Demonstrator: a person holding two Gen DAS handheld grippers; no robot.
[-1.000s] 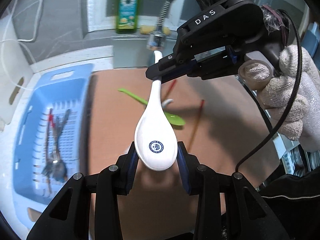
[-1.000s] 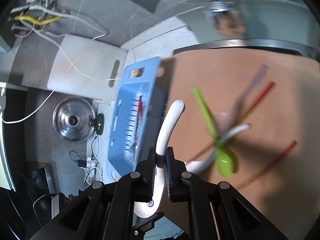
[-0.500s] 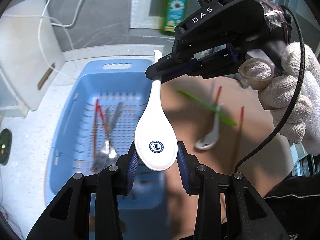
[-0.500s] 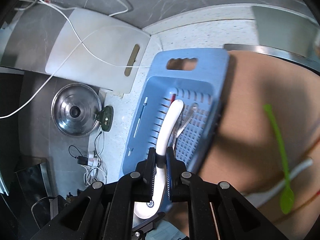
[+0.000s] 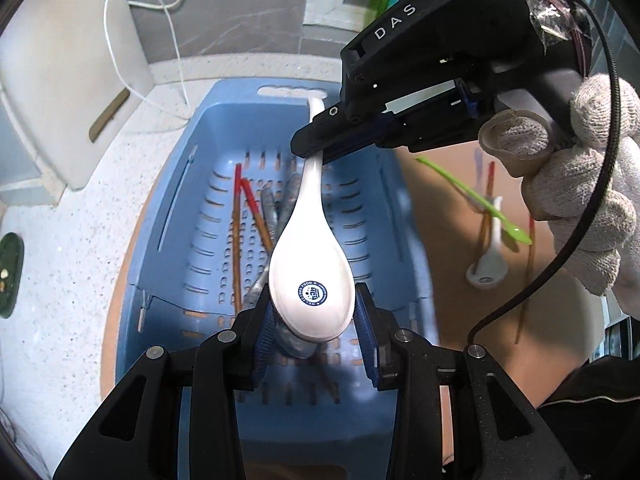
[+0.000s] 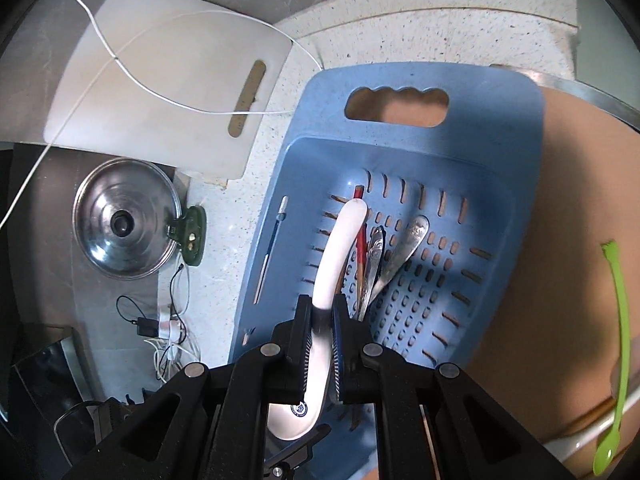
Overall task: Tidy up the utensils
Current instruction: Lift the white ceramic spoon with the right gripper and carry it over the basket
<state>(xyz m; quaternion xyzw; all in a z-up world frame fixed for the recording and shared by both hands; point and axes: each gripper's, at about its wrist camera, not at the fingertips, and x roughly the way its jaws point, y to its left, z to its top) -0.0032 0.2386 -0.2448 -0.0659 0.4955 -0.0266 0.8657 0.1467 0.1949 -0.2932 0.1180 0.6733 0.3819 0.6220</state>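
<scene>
- White spoon point(image 5: 310, 264) held over the blue basket point(image 5: 192, 148), bowl end toward the left gripper point(image 5: 314, 316), handle toward the right gripper point(image 6: 321, 318)
- Right gripper clamped on the spoon handle; gloved hand point(image 5: 580, 200) holds it
- Left gripper: pads sit at either side of the spoon bowl; contact cannot be told
- Basket floor holds red chopsticks point(image 5: 246, 200) and metal spoons point(image 6: 404, 252)
- On the brown board point(image 5: 448, 216), right of the basket: green spoon point(image 6: 618, 320), second white spoon point(image 5: 490, 260), more chopsticks
- Left of the basket: white cutting board point(image 6: 168, 92), steel pot lid point(image 6: 124, 224)
</scene>
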